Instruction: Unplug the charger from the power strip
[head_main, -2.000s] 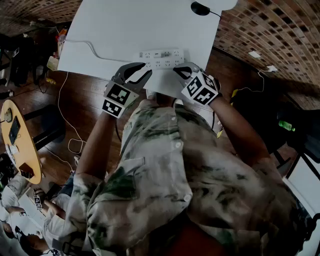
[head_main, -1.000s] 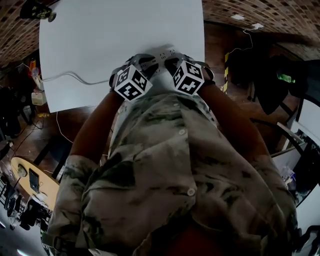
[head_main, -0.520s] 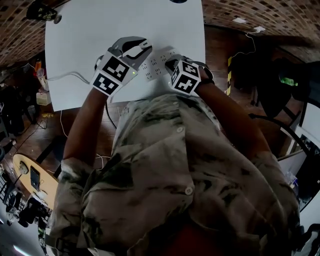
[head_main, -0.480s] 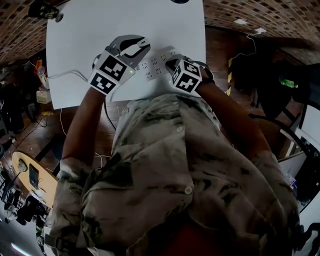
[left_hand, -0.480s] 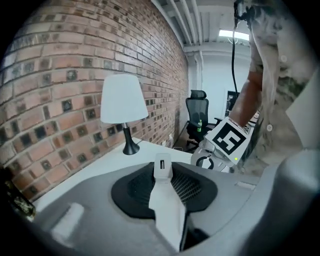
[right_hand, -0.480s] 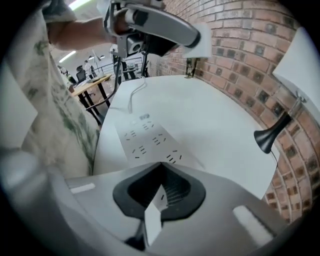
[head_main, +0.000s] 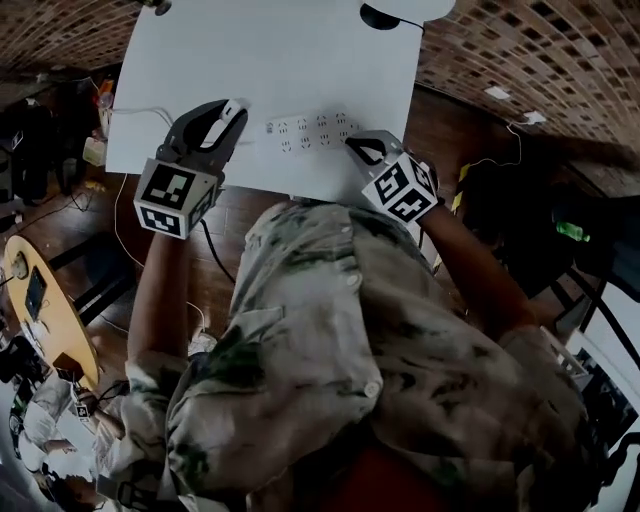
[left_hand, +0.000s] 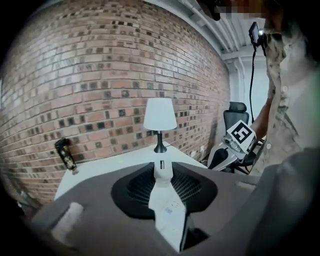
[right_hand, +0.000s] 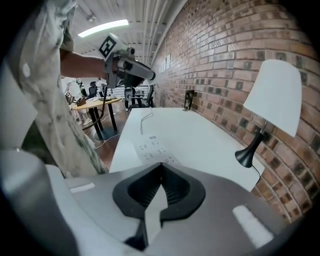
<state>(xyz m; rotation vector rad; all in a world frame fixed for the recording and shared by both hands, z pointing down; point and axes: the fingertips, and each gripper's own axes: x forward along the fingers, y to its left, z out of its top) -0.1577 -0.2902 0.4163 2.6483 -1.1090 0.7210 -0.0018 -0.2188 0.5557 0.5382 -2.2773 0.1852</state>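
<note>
A white power strip (head_main: 305, 128) lies on the white table (head_main: 280, 50); it also shows in the right gripper view (right_hand: 152, 146), its sockets bare. My left gripper (head_main: 226, 116) hangs off the strip's left end, shut on a small white charger (head_main: 238, 107). In the left gripper view that charger (left_hand: 167, 210) is pinched between the jaws of the left gripper (left_hand: 162, 175) and lifted above the table. My right gripper (head_main: 353, 143) sits at the strip's right end with its jaws together (right_hand: 161, 166); nothing shows between the tips.
A white-shaded lamp (right_hand: 272, 100) on a black base (head_main: 378, 17) stands at the table's far side. The strip's cable (head_main: 150, 110) runs off the left edge. A dark bottle (left_hand: 65, 154) stands by the brick wall. Chairs and a round table are on the floor beyond.
My left gripper has drawn away to the left of the strip with the white charger in its jaws. The right gripper has stayed at the strip's right end.
</note>
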